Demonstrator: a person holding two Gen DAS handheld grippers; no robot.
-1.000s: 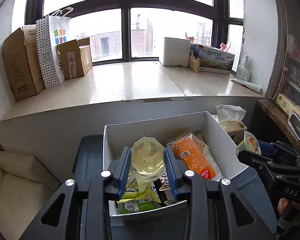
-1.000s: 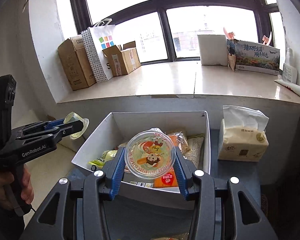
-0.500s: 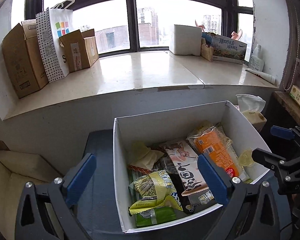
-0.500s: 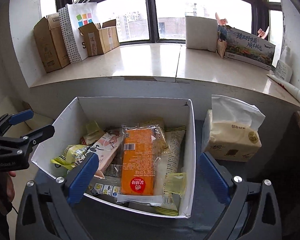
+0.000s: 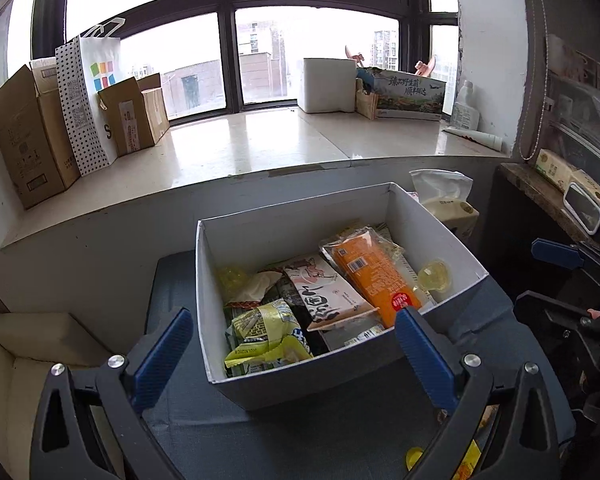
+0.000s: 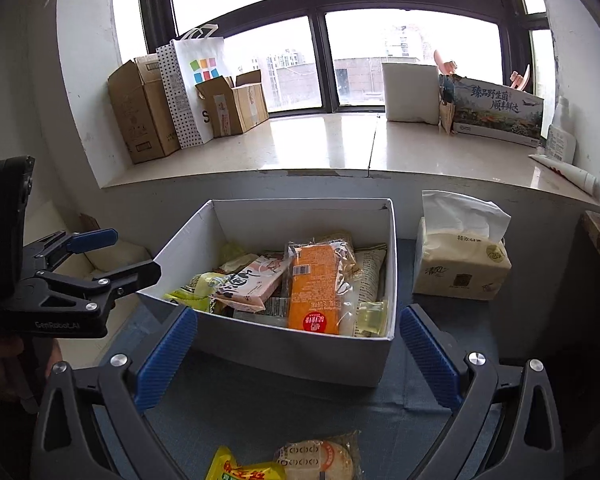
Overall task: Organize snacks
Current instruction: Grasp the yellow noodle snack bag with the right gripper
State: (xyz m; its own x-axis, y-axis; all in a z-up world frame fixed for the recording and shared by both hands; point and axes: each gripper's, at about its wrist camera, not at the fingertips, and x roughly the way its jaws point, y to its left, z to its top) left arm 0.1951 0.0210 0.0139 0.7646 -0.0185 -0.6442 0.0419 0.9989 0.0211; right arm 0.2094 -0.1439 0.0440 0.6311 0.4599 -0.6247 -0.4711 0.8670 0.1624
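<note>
A white open box (image 5: pixel 340 376) (image 6: pixel 300 352) stands on a dark cloth and holds several snack packs. Among them are an orange packet (image 5: pixel 374 276) (image 6: pixel 312 284), a pink-and-white packet (image 5: pixel 324 292) (image 6: pixel 252 284) and a yellow-green bag (image 5: pixel 268 336). A clear jelly cup (image 5: pixel 434 276) (image 6: pixel 370 316) lies in the box's front right corner. My left gripper (image 5: pixel 292 320) (image 6: pixel 130 254) is open wide before the box's front left corner, with nothing in it. My right gripper (image 6: pixel 299 318) (image 5: pixel 536 276) is open wide before the front wall, also with nothing in it.
A yellow packet (image 6: pixel 244 468) and a round cracker pack (image 6: pixel 320 460) lie on the cloth in front of the box. A tissue pack (image 6: pixel 460 268) stands right of it. Cardboard boxes (image 6: pixel 144 112) and a dotted bag (image 6: pixel 188 88) line the sill; a cream cushion (image 5: pixel 32 340) lies left.
Both grippers went from shut on jelly cups above the box to wide open. The cups are out of the jaws. Both grippers have drawn back toward the box's front.
</note>
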